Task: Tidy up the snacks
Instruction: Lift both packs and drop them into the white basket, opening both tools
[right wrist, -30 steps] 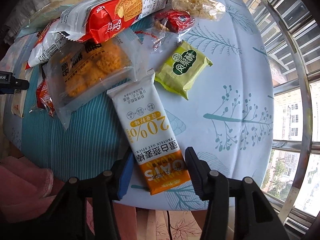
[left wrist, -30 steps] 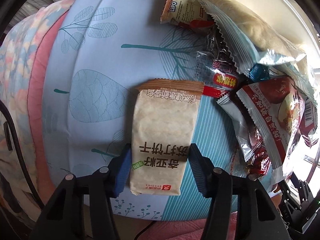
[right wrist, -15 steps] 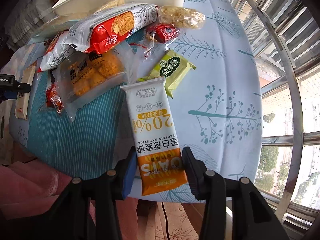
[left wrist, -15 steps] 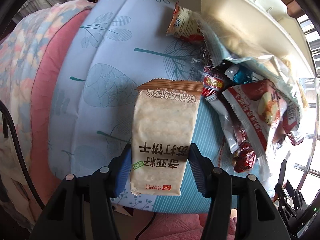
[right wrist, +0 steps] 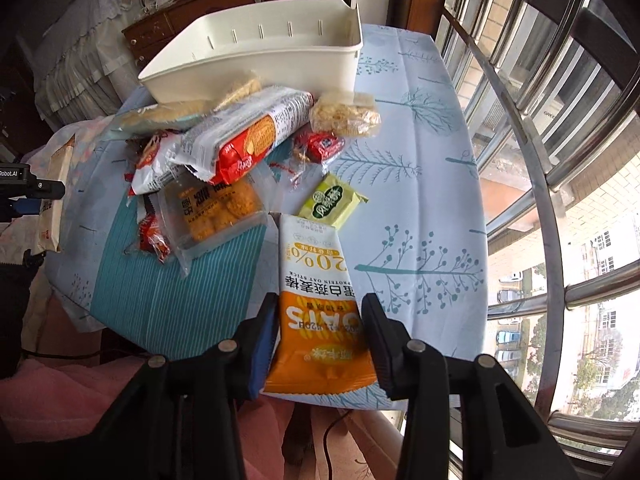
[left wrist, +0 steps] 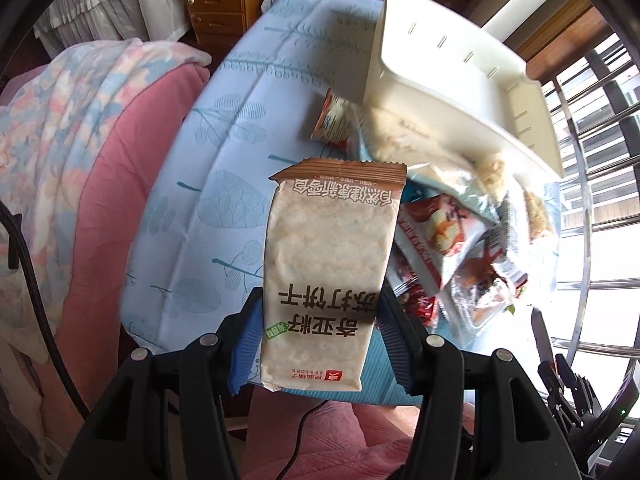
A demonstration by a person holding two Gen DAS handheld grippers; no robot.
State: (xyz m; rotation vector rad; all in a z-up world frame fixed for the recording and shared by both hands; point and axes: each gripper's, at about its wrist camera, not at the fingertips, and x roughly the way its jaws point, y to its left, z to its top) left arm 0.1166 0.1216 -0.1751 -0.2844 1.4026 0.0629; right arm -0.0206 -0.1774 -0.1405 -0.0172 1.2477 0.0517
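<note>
Nearest in the left wrist view, the left gripper [left wrist: 318, 336] has its blue-padded fingers [left wrist: 246, 344] clamped on the lower sides of a beige rectangular cracker packet with a brown crimped top [left wrist: 332, 264], held clear above the counter [left wrist: 224, 184] under its pale blue leaf-print cloth. The packet's long axis runs straight out along the fingers.

In the right wrist view, the right gripper [right wrist: 318, 344] has just been closing, and its fingers [right wrist: 264, 344] pinch the orange end of a white-and-orange oat stick wrapper [right wrist: 316, 296], also lifted, its long axis likewise pointing forward.

Beyond both lies the loose pile: a clear pack of orange crisps [right wrist: 216, 212], a small green square sachet [right wrist: 332, 204], a red-and-white biscuit sleeve [right wrist: 252, 136], a small red candy [right wrist: 320, 146] and a clear bag of pale puffed pieces [right wrist: 346, 114].

Farthest stands the empty white plastic bin [right wrist: 256, 60], its length lying across the far end of the counter. It sits ahead of both grippers, past the pile, so each snack probably has to travel forward over the heap; neither hand looks clearly nearer.
</note>
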